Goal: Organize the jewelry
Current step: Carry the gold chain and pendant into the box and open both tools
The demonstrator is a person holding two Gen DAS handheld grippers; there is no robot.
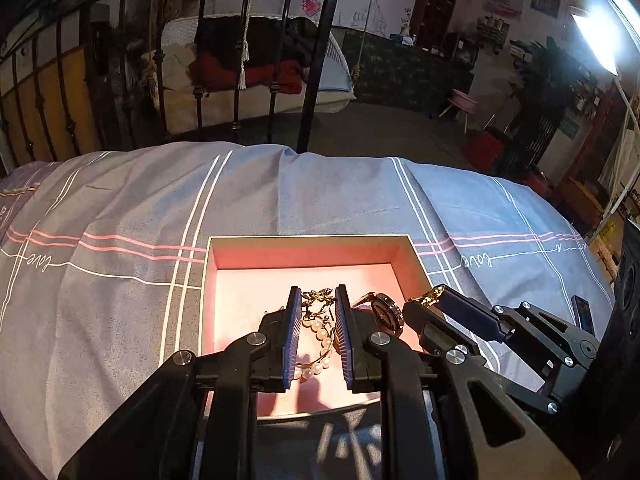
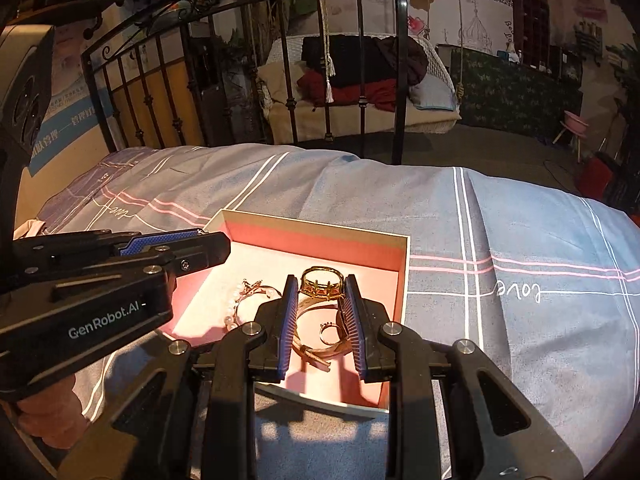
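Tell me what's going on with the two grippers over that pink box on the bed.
A person holds a gripper in each hand over an open pink box on a striped bedspread. The left gripper hangs open above a pearl bracelet. The right gripper is open too, over a gold ring and a watch. Neither holds anything.

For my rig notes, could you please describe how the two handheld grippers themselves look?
Both the left gripper and right gripper are matte black linkage frames with round silver pivot bolts. Their jaws carry ribbed blue pads. White "GenRobot.AI" lettering marks the left gripper's body. No cables show.
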